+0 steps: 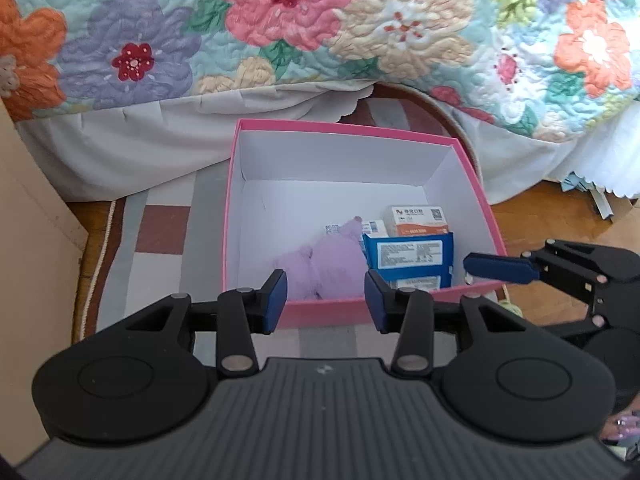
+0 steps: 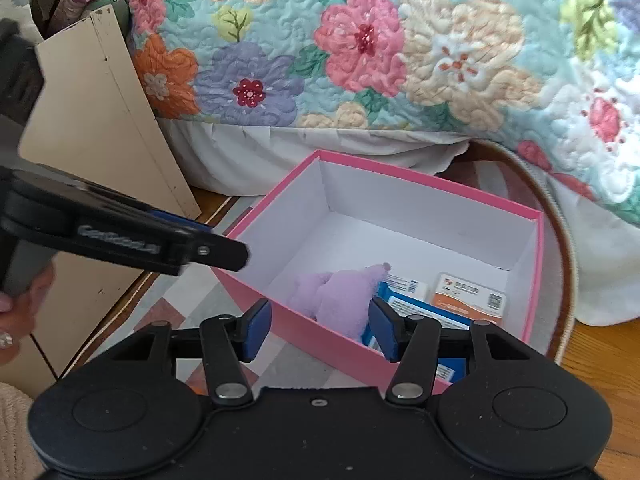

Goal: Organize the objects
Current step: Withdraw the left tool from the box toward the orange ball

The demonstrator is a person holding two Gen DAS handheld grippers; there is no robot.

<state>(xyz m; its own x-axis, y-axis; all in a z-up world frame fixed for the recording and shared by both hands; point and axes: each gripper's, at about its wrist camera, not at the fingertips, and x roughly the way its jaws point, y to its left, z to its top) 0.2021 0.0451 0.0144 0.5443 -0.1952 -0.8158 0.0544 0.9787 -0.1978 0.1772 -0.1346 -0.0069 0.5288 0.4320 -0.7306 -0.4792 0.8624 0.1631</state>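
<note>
Box: the pink box, white inside and lidless, is sitting on the checked rug with its far wall toward the bed.
Long axis: I cannot tell; its sides look near equal.
Contents: a lilac plush toy is lying at the near wall, head pointing toward one o'clock; blue packets are standing at its three o'clock, touching it; an orange-and-white carton is lying behind them.
Room: the box's far half is showing bare floor.
Edges: the floral quilt is overhanging at twelve o'clock; a beige board is leaning at nine.
Left gripper: jaws parted, gripping nothing, hanging above the near rim.
Right gripper: jaws parted, empty, straddling the near rim from above.
</note>
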